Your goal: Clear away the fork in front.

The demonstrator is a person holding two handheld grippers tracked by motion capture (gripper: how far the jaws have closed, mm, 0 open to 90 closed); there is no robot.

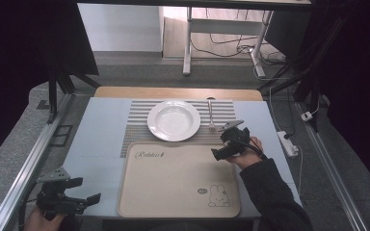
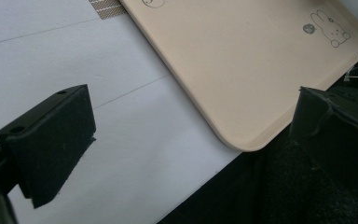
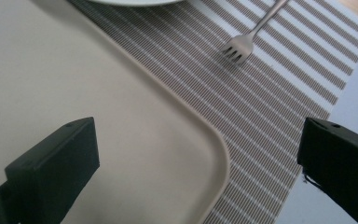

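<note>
Gripper right wide open, empty; left same. One tray, plate, fork.

black two-jaw grippers with grey plates, dark sleeve.

I see a beige tray, flat at the near table edge, bunny print, silver fork beyond its far-right corner, on the striped mat

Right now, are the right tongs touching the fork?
Apart. In the right gripper view, the right tongs stand open over the tray corner, and the fork lies farther off on the striped mat, with mat between them.
</note>
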